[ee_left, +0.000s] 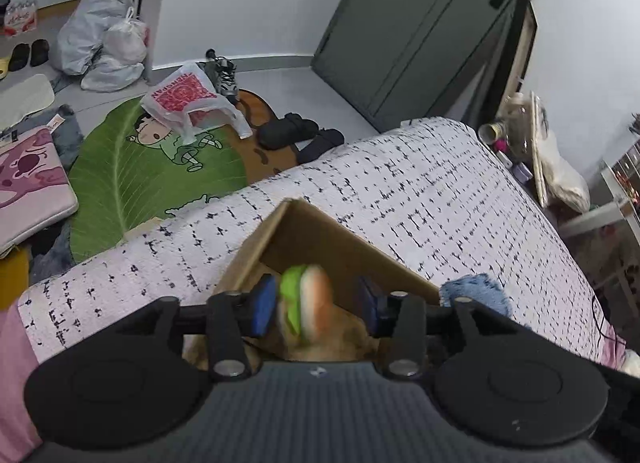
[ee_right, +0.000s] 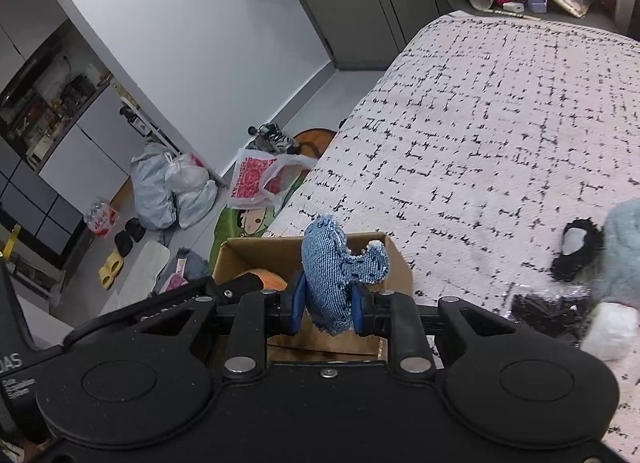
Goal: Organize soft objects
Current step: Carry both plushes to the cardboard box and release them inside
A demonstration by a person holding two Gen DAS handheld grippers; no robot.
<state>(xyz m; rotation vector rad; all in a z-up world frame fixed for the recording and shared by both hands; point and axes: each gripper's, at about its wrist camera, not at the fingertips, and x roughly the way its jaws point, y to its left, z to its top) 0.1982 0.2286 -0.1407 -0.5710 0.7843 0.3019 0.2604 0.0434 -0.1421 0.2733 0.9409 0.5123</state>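
Note:
An open cardboard box (ee_left: pixel 320 235) stands on the bed, and both grippers hover over it. In the left wrist view a small burger plush (ee_left: pixel 306 303), green, white and orange, looks blurred between the blue pads (ee_left: pixel 264 311) of my left gripper (ee_left: pixel 316 307). It lies close to the left pad, with a clear gap to the right pad, so this gripper is open. My right gripper (ee_right: pixel 326 311) is shut on a blue denim plush (ee_right: pixel 340 275) just above the box (ee_right: pixel 240 255). The denim plush (ee_left: pixel 476 291) also shows in the left wrist view.
The bed cover (ee_right: pixel 480 123) is white with black marks. A grey plush toy (ee_right: pixel 624 255) and a dark packet (ee_right: pixel 548 311) lie at its right. On the floor are a green leaf rug (ee_left: pixel 132 183), plastic bags (ee_left: pixel 104 39), and black slippers (ee_left: pixel 296 135).

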